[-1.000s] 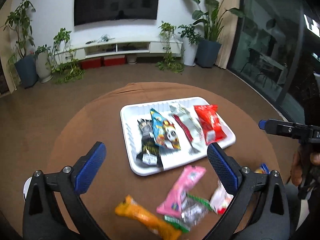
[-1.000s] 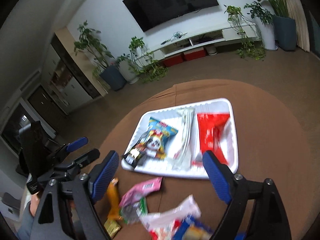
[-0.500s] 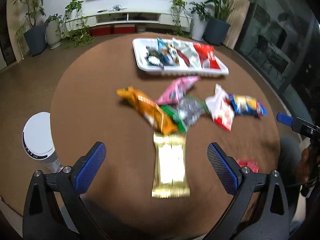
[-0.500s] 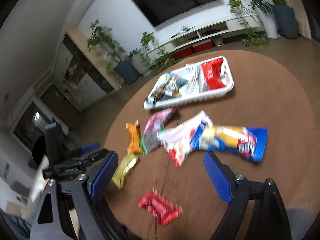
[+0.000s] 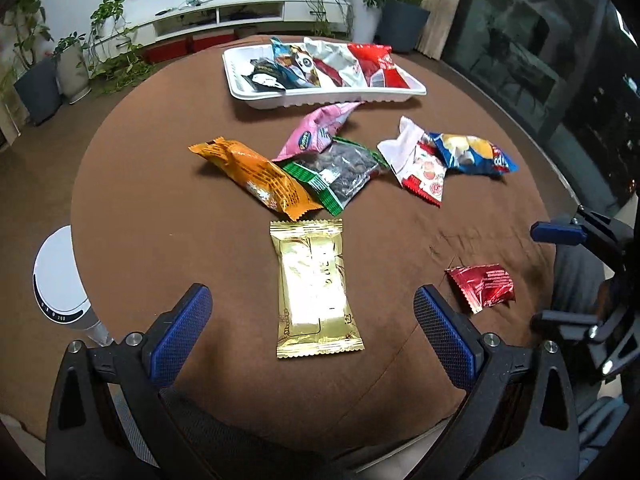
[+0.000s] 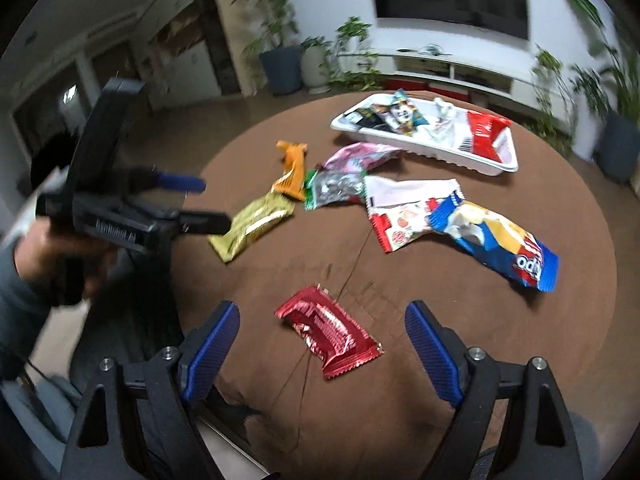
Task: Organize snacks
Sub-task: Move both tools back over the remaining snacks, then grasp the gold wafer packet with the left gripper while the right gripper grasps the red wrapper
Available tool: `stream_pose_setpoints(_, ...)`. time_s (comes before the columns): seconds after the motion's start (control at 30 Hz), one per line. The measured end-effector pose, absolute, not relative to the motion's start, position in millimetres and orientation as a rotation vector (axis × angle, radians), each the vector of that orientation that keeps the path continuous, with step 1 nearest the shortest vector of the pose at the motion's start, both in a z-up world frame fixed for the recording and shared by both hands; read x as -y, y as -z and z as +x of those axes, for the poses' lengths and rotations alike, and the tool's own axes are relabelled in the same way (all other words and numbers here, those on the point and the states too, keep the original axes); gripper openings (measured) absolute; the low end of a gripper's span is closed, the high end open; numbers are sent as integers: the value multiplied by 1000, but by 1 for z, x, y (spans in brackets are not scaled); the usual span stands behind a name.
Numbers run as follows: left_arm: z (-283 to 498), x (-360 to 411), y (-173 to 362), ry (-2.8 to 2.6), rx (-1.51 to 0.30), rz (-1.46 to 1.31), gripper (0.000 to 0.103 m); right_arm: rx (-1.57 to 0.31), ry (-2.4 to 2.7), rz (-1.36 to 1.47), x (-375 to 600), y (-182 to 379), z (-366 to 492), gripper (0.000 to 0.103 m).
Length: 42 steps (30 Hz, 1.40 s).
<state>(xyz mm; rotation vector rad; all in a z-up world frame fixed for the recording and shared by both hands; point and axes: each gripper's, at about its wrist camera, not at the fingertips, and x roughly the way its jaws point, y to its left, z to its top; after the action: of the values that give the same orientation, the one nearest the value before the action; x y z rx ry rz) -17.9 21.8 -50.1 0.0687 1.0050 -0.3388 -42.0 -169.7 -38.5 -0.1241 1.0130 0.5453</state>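
A white tray (image 5: 256, 98) at the table's far side holds several snack packs; it also shows in the right wrist view (image 6: 502, 166). Loose packs lie on the brown table: gold (image 5: 314, 286), orange (image 5: 256, 174), green-edged clear (image 5: 340, 172), pink (image 5: 320, 130), white-red (image 5: 418, 164), blue chips (image 5: 472, 152) and small red foil (image 5: 482, 286). My left gripper (image 5: 312, 316) is open and empty, its fingers either side of the gold pack's near end. My right gripper (image 6: 322, 328) is open and empty, with the red foil pack (image 6: 328, 330) between its fingers.
A white round appliance (image 5: 60, 280) stands on the floor left of the table. Potted plants (image 5: 36, 80) and a low TV shelf (image 5: 224, 16) line the far wall. The table's near edge (image 5: 360, 432) is just under both grippers. The left gripper body (image 6: 120, 208) shows in the right view.
Both grippers have pulled back from the tray toward the table's near edge. The loose packs near me have come into view. Both stay open and empty.
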Motion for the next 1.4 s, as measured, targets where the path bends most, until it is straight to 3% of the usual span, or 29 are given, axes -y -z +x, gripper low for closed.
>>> stream_pose_setpoints(0.17, -6, -15, 52, 352, -1026, 89, 101, -1049, -556, -149, 164, 50, -43, 81)
stream_pose_setpoints(0.4, 12, -9, 64, 372, -1090, 118, 74, -1070, -557, -149, 164, 54, -43, 78)
stream_pose_setpoints(0.63, 23, -8, 76, 385, -1136, 127, 64, -1148, -586, -175, 163, 69, -32, 71)
stream_pose_setpoints(0.87, 28, -11, 81, 368, -1146, 143, 44, -1201, -639, -230, 157, 77, -20, 68)
stream_pose_setpoints(1.17, 23, -9, 79, 377, -1141, 172, 32, -1233, -691, -279, 151, 79, -11, 65)
stream_pose_setpoints(1.4, 20, -10, 77, 411, -1134, 179, 30, -1245, -725, -334, 147, 80, -13, 62)
